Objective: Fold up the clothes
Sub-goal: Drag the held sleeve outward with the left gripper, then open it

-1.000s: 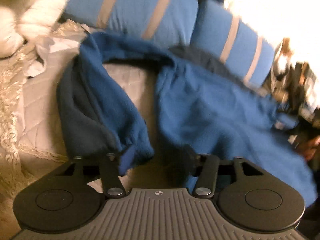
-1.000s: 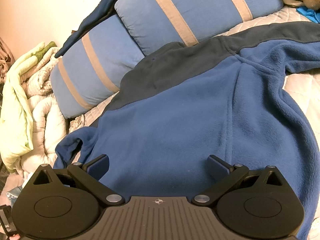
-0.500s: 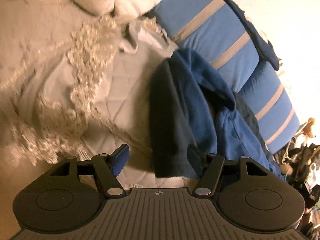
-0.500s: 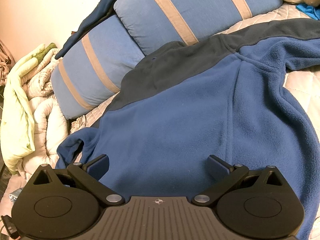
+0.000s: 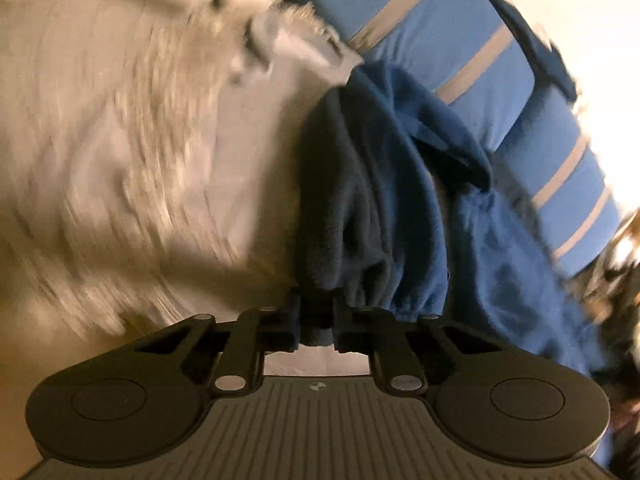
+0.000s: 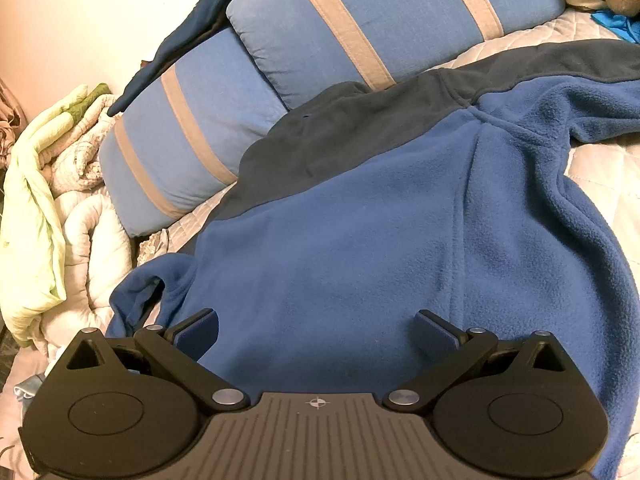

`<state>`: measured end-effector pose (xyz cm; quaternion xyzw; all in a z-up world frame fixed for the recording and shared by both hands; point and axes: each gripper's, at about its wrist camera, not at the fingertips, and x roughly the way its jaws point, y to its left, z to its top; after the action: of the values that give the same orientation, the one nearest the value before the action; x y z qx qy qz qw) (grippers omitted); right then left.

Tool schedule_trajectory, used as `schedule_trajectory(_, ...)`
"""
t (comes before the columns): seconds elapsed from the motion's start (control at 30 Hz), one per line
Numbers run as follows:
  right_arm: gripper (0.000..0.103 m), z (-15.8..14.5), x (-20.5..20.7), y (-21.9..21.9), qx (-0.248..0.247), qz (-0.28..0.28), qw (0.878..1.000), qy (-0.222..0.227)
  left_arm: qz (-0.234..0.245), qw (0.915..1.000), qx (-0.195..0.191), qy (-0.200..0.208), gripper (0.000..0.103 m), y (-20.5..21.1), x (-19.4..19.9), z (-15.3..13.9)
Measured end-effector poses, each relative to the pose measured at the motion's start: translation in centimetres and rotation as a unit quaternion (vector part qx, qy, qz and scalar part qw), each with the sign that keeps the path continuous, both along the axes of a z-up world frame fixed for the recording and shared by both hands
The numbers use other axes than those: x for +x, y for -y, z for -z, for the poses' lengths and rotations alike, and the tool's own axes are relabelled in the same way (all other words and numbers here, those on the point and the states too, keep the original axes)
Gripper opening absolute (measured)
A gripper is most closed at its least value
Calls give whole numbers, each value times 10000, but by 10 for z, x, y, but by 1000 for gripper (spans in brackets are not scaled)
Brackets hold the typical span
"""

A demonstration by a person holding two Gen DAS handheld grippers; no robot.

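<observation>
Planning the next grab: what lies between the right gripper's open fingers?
In the right wrist view, the blue fleece jacket fills the gap between the open right gripper fingers; nothing else lies there.

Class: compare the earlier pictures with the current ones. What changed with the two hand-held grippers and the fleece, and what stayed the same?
The left hand-held gripper, open half a second ago, has shut on the sleeve cuff of the blue fleece. The right hand-held gripper stays open over the fleece body; the striped pillows are unmoved.
</observation>
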<state>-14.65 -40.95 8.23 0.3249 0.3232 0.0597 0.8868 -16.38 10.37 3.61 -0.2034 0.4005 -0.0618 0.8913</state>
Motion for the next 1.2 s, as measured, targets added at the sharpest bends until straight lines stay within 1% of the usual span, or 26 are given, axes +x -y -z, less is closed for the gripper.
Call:
schedule_trajectory(0.03,103,0,0,0,0,-1,10000,-1,42,9995,314,50,13,1,1,-10)
schedule_trajectory(0.07,103,0,0,0,0,-2,10000,-2,66,9971,751,140,13,0,2,-23)
schedule_trajectory(0.1,103,0,0,0,0,-3,10000,-4,84,9929,1163,223,13,0,4,-35)
schedule_trajectory(0.17,103,0,0,0,0,-6,10000,-6,58,9831,1799,337,13,-3,8,-54)
schedule_trajectory(0.23,103,1,0,0,1,-8,10000,-8,16,9731,2268,398,13,-12,15,-72)
schedule_trajectory(0.3,103,1,0,0,2,-12,10000,-9,-5,9635,2647,400,13,-22,22,-85)
schedule_trajectory(0.4,103,1,0,1,1,-11,10000,-6,-81,9489,3135,352,13,-32,39,-100)
schedule_trajectory(0.5,103,1,-1,1,1,-8,10000,-8,-161,9325,3592,334,13,-37,54,-114)
schedule_trajectory(0.67,103,1,1,1,7,9,10000,-16,-257,9097,4132,333,12,-41,72,-129)
schedule_trajectory(0.83,103,1,2,0,-20,3,10000,-41,-352,8842,4646,326,12,-44,91,-144)
schedule_trajectory(0.97,103,0,2,0,-20,8,10000,-47,-397,8755,4813,158,12,-55,106,-144)
schedule_trajectory(1.0,103,0,2,0,-22,6,10000,-50,-391,8717,4883,101,12,-56,111,-143)
schedule_trajectory(1.03,103,0,2,0,-24,3,10000,-55,-413,8660,4983,59,12,-59,116,-141)
schedule_trajectory(1.1,103,0,3,0,-30,-6,10000,-71,-563,8642,5000,-78,12,-67,128,-133)
schedule_trajectory(1.13,103,1,3,0,-33,-14,10000,-81,-646,8637,4996,-143,18,-71,134,-129)
schedule_trajectory(1.17,103,1,4,0,-37,-21,9999,-91,-759,8658,4942,-195,22,-75,138,-124)
schedule_trajectory(1.2,103,1,4,0,-41,-28,9999,-101,-873,8677,4888,-247,36,-80,142,-120)
